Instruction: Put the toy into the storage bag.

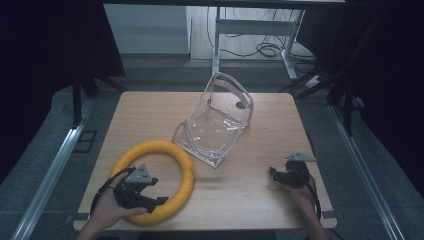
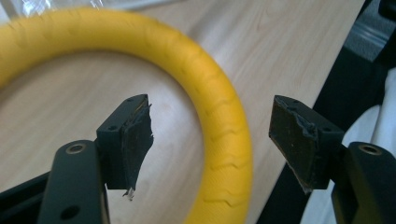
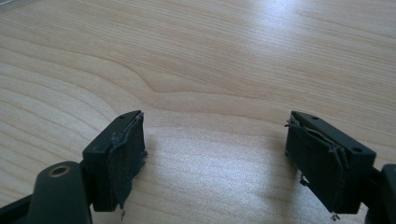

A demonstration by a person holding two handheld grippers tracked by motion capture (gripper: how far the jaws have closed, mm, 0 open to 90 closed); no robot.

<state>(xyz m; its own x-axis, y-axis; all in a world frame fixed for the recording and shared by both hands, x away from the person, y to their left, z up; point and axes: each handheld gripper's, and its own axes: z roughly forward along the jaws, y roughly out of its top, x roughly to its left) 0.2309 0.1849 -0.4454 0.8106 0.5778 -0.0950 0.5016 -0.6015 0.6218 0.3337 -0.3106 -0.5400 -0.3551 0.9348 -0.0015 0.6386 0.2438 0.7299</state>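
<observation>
Ring: I saw the yellow ring (image 1: 186, 172) lying flat on the worktop (image 1: 250, 187), at its near left corner, with its near edge close to the worktop's front edge.
Ring, surface: in the left gripper view the ring (image 2: 224, 126) showed shallow moulded ridges across its tube, which I judged would give the fingers some bite.
Ring, handling: I took it for a light, hollow or foam-like hoop, fairly stiff yet with a little give under pressure; not fragile, and likely to swing or tip if held at one point.
Where to hold: I judged the near right arc the best place, one finger inside the hole and one outside, squeezing across the tube.
Left gripper: my left gripper (image 1: 142, 192) hovered over the ring's near part, its fingers (image 2: 133, 140) wide apart and gripping nothing; one sat over the hole, the other outside the tube, so they straddled it without touching as far as I could tell.
Right gripper: my right gripper (image 1: 282, 176) rested near the worktop's right front, well apart from the ring, fingers (image 3: 121, 156) spread wide over bare wood, empty.
Bag: a clear plastic bag (image 1: 217, 122) lay just beyond the ring toward the middle, near its far edge; I could not tell whether they touched.
Risk: I reckoned a shallow pinch might let the rounded tube slip out.
</observation>
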